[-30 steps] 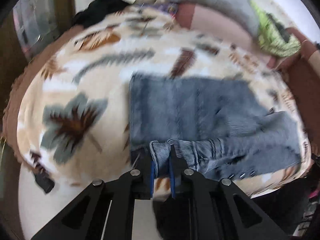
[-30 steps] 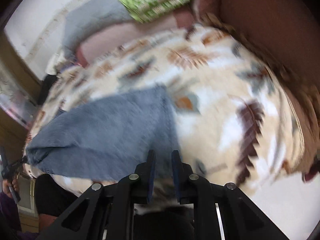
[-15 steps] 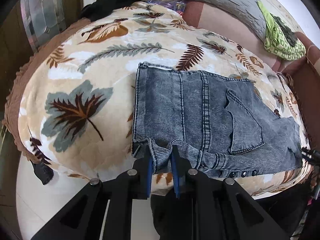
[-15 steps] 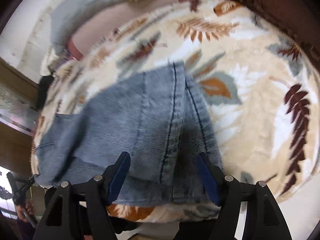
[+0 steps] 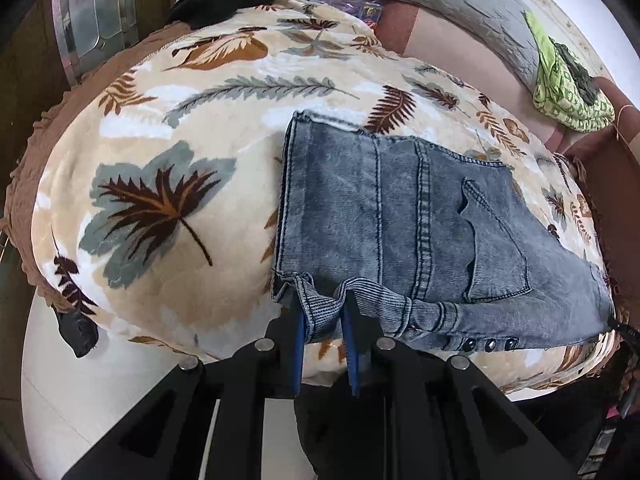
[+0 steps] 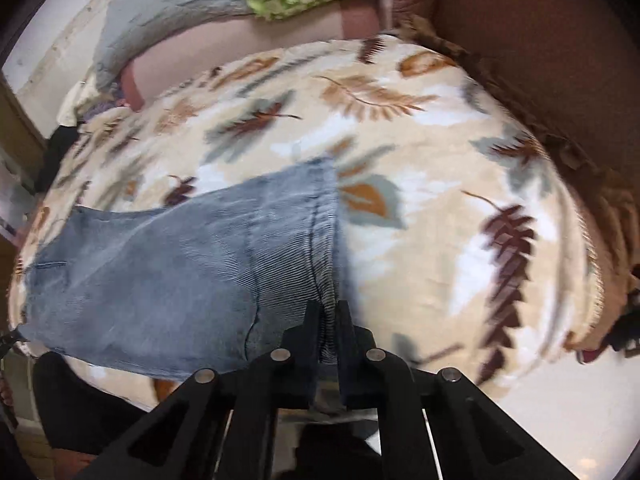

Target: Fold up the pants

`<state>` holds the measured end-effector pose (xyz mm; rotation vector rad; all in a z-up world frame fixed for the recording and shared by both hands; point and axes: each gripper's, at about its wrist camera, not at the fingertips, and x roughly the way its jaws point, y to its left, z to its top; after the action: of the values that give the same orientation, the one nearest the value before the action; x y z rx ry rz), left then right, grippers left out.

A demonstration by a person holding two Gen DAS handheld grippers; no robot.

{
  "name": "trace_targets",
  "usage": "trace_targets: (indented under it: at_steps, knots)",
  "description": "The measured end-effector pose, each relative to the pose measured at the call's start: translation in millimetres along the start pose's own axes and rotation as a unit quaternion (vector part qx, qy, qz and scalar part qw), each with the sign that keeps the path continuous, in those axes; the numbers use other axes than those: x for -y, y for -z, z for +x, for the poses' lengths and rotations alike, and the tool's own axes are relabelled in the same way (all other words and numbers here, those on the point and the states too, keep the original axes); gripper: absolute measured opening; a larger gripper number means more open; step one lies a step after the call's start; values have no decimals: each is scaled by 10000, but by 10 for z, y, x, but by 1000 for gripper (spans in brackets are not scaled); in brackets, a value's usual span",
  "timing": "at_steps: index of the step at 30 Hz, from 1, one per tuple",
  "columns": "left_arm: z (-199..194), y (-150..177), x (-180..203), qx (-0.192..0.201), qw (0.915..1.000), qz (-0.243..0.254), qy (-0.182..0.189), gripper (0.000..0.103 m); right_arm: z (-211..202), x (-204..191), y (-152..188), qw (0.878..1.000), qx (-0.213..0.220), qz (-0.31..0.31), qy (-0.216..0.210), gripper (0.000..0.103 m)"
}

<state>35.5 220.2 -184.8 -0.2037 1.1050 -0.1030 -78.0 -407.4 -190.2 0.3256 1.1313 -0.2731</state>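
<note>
Both wrist views look steeply down, close, sharing the jeans (image 5: 400, 216).

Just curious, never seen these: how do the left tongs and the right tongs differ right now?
The left tongs grip the jeans at a bunched corner; the right tongs are closing on a flat seamed edge. Left pads look blue, right pads dark. Both point down at the leaf-print blanket.

No readable text, label, brand, number or sign shows in either view.
</note>
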Motion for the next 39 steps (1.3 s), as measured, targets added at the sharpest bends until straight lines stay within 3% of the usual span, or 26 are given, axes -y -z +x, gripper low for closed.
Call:
trace_targets:
  at_steps: [2,4,7,8,9,15,18,20,24,28,33,39]
  knots:
    - [53,22,-8,-81,10000,-40,-35,19,199,82,68,9986,-504,79,-121,9]
    - [98,47,-7,-162,9998,-37,-125,20,247,126,73,9984,-510,212,-126,15]
    - [111,82,-32,-260,9992,-17,-314,27,179,148,-9,9979,-623,183,-34,38]
    - [87,89,-58,-249,9991,-38,-347,28,118,180,-31,9984,-527,200,-61,50]
    - [38,95,-79,-206,9991,-49,-380,29,46,211,-60,9990,-372,204,-138,54]
    - [-232,68,12,155,9972,162,-714,31,-140,233,-279,9979,149,318,-542,55]
    - [-410,-8,142,547,9914,401,-1122,31,-101,52,-400,9970,311,266,-658,55]
    - [-537,-69,208,799,9885,434,-1207,31,-61,-149,-438,9954,380,186,-857,55]
    - [-649,-119,503,1095,9876,752,-832,33,74,-676,-511,9895,430,-147,-1375,55]
    - [-528,-64,938,1079,9880,1082,-208,49,215,-1355,-460,9812,336,-706,-1763,55]
    - [-174,137,1516,797,9859,1386,500,56,345,-2115,-450,9678,332,-1212,-2181,55]
    - [150,368,1868,420,9839,1551,779,58,502,-2829,-582,9560,376,-1938,-2171,54]
